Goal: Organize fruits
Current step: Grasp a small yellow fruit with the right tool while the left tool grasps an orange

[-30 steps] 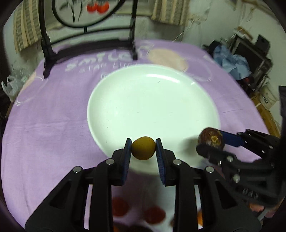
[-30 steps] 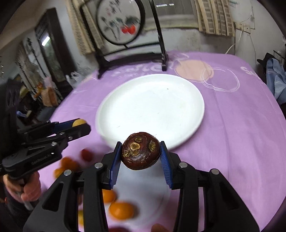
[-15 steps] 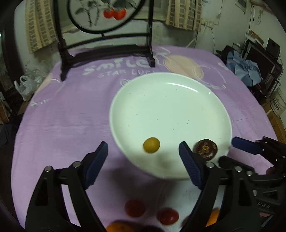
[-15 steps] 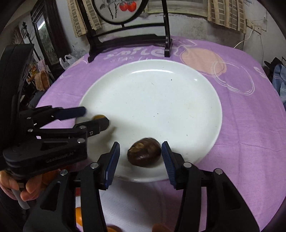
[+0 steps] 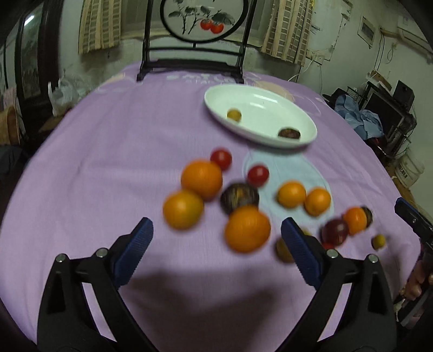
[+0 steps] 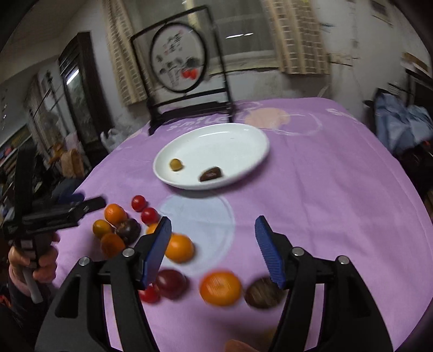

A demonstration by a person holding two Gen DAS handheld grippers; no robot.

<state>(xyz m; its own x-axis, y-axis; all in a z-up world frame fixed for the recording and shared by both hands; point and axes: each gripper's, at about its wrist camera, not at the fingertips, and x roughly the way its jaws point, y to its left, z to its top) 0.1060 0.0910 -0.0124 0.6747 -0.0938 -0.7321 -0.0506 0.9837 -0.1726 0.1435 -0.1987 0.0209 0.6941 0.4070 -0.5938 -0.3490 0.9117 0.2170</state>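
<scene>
Now both grippers are pulled back from the plate [image 5: 305, 127], which sat right under them half a second ago. Left gripper [image 5: 216, 250] has its jaws wide apart, holding nothing, above the loose fruit; right gripper [image 6: 212, 250] likewise, jaws apart and empty. A second ago each was clamped on a fruit. Those two now lie on the plate, apart from each other: small yellow fruit [image 5: 234, 114] at the left side, dark brown fruit [image 5: 289, 133] near the front rim.

Table has a purple cloth [image 5: 108, 162] with white lettering and a pale blue circle print [image 6: 200, 216] in front of the plate. Loose fruit sits on the cloth near the grippers: oranges [image 5: 201, 178], red tomatoes [image 5: 221, 159], a dark purple fruit [image 5: 239, 197]; much of it motion-blurred. A black-framed round screen [image 5: 204, 23] with red fruit painted on it stands at the far edge of the table. Curtains and clutter fill the room behind.

Left view shows only a tip of the right gripper at its right edge. Right view shows the left gripper from the side with the hand [image 6: 40, 264] holding it, plus a brown fruit [image 6: 261, 293] and an orange [image 6: 220, 288] close below its own jaws.
</scene>
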